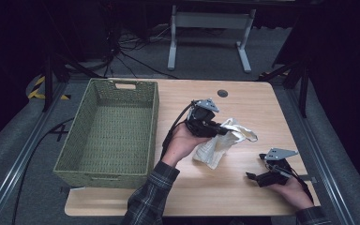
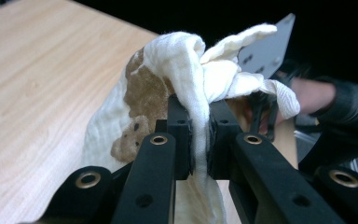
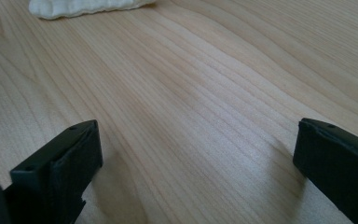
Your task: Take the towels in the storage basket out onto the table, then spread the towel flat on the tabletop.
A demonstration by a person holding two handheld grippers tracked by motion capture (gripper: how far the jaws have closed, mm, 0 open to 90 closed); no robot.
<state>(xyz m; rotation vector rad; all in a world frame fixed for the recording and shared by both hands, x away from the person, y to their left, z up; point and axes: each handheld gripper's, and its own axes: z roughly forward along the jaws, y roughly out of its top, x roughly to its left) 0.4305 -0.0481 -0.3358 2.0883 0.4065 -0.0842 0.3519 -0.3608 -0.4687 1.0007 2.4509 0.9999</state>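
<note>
Holding a cream cloth (image 2: pixel 186 60) pinched between the jaws, the left tongs (image 1: pixel 221 130) sit over the middle of the bench (image 1: pixel 243 197). Left gripper view: jaws nearly together, a bunched fold squeezed between the pads, the rest spilling up and over the tips; a brown bear print shows on the hanging side. High view: the lower part of the cloth touches the wood, the upper part is off it.

Right tongs (image 1: pixel 253 177) lie low near the bench's near right corner, jaws wide, nothing between them; right gripper view has bare wood ahead and a cream edge at the far top.

Likely step: carry the cloth to the green woven basket (image 1: pixel 75 154) at the bench's left.

Notes for doing it well:
- Grip is on a gathered fold, not the bulk; keep the pinch firm.
- Lift until the trailing end clears the wood, then clear the basket's near wall.
- Release well inside, so no corner drapes over the rim.
- Right tongs stay clear of the path.
</note>
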